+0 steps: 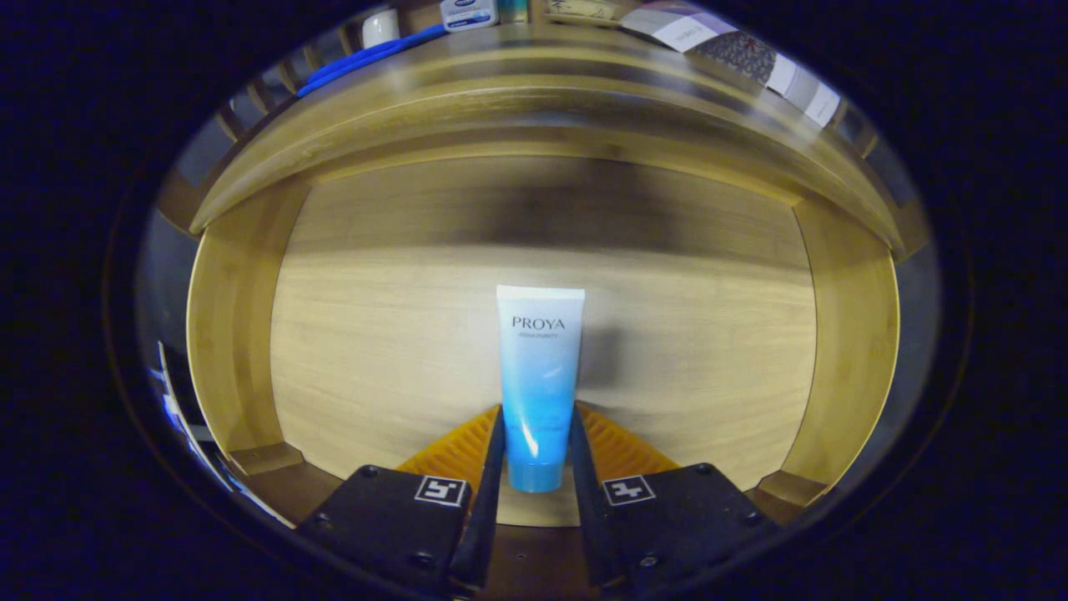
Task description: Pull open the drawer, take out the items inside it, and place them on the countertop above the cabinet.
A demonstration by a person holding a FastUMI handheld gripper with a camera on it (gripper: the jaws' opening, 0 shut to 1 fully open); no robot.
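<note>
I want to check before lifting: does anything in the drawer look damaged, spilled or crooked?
Nothing stands out. The blue tube lies straight on the bare wooden floor of the open drawer, its cap end between the fingers of the gripper, which close on both its sides. No spill or dent shows on it.

Gripper point(536, 434): two fingers, reaching forward, narrowly parted.
Left finger point(492, 467) at 7 o'clock, right finger at 5 o'clock; both inner faces press the lower body of a cosmetic tube point(539, 376) pointing to 12 o'clock.
</note>
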